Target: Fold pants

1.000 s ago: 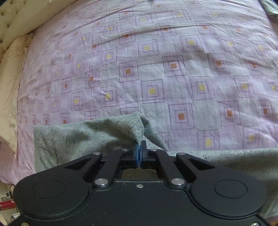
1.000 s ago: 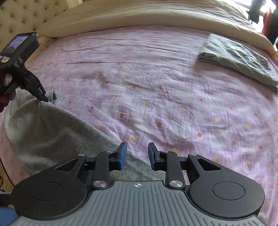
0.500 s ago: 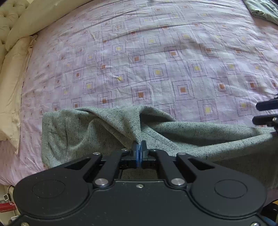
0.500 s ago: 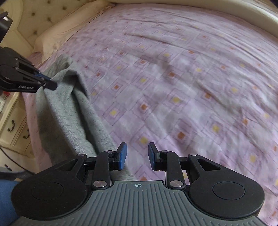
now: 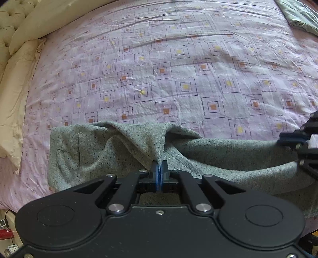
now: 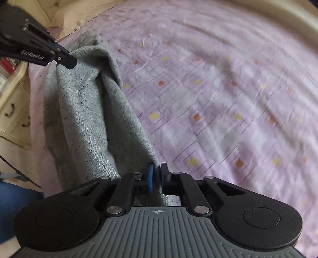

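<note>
Both claws have hold of the grey pants point(image 5: 123, 150). Left claw point(image 5: 159, 170) has its blue pads pressed together on a pinched ridge of the fabric, which rises to a peak just ahead of the fingertips. Right claw point(image 6: 156, 174) has its pads closed onto the edge of the same cloth, with a thin fold caught between them; that view is smeared with motion blur. In the left wrist view the right claw point(image 5: 294, 139) shows at the far right end of the pants, gripping the fabric so that it sags in a shallow trough between the two claws. In the right wrist view the left claw point(image 6: 63, 58) grips the opposite end of the pants. These pants lie along the near edge of the bed point(image 5: 198, 59), on its lilac sheet printed with squares. Beyond the pants, at the far right corner of the bed, lies a folded grey-green garment point(image 5: 298, 15). Cream pillows point(image 5: 17, 83) lie left of the pants.
</note>
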{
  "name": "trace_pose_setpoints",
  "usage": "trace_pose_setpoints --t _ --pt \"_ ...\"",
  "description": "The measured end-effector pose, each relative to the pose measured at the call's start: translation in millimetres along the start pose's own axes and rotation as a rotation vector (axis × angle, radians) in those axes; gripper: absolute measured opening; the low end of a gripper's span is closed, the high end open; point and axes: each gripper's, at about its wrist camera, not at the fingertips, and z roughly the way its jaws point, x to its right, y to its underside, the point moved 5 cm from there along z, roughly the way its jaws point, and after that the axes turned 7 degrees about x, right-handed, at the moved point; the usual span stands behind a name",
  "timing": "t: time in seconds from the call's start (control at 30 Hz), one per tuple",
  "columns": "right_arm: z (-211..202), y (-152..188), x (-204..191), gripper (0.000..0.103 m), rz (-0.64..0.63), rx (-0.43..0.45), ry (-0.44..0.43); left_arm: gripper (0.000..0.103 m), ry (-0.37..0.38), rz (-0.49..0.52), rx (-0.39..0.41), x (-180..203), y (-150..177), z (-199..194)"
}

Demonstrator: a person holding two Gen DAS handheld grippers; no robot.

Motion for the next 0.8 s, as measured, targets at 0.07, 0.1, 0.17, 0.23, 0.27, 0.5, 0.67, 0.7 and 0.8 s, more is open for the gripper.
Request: trace_pose_setpoints --t 0.07,0.1,0.17,0.23,0.27,0.5,0.67,0.7,0.8 --pt "-23.5 -6.1 -1.9 0.001 -0.059 0.131 0.21 0.005 0.002 -0.005 -0.003 -0.4 -0.8 1.8" --pt "-31.6 -5.9 -4.0 0.001 -0.061 0.157 0.22 0.005 0.002 -0.007 -0.006 -0.4 -0.9 3.2" --pt "-28.5 2.0 -11.0 0.003 -0.063 0.082 0.117 0.005 0.003 -0.002 -0.012 0.7 -0.6 6.5" --pt "-24.6 6.9 -10.1 0.003 0.015 0.048 0.012 0.005 -0.001 -0.004 -0.016 0.7 -0.1 7.2" --pt "-23.4 4.2 -4.6 0.003 0.079 0.057 -0.018 0.005 0.0 -0.01 -0.016 -0.2 0.6 6.0" --pt "1.4 -53.4 19.5 0.024 0.261 0.14 -0.211 0.005 0.002 -0.055 -0.022 -10.3 8.3 -6.1" --pt "34.5 -86.9 -13.7 0.026 0.115 0.084 -0.337 0.005 0.009 -0.079 -0.018 -15.7 12.0 -8.4" --pt "37.8 -89.8 -21.8 0.026 0.087 0.073 -0.352 0.005 0.011 -0.083 -0.017 -16.5 12.0 -8.2" --pt "47.8 -96.3 -41.0 0.026 0.018 0.058 -0.334 0.005 0.024 -0.092 -0.011 -18.6 12.0 -7.4"
